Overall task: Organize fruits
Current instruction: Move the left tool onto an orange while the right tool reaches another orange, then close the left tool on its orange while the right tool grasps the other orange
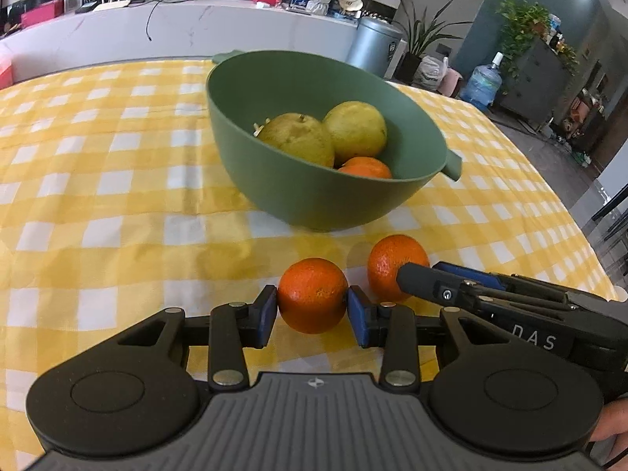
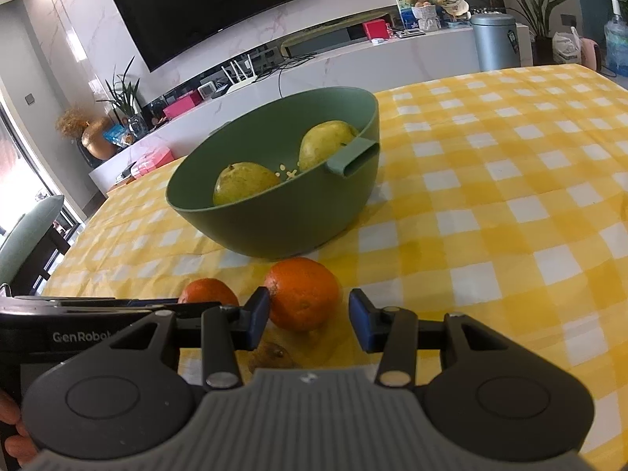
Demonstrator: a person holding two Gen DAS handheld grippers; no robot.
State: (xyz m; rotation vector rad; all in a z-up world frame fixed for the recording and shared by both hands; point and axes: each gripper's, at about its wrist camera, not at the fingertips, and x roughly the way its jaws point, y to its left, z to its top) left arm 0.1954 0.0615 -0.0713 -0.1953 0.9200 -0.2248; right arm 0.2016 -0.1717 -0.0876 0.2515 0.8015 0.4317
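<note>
Yellow-and-white checked tablecloth [image 1: 117, 196], green plastic bowl [image 1: 274, 188] at frame centre holding two pears and an orange, left gripper [image 1: 312, 310] pinching round orange fruit [image 1: 312, 294] at lower centre, right gripper [image 2: 310, 314] spread around second orange [image 2: 302, 294], left pad touching.

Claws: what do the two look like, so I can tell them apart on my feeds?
Both match: black linkage arms with silver rivets, blue pads, ribbed grey body with two round black discs. Left claw carries "GenRobot" lettering on its side; right claw shows "DAS". No sleeves or cables visible.
</note>
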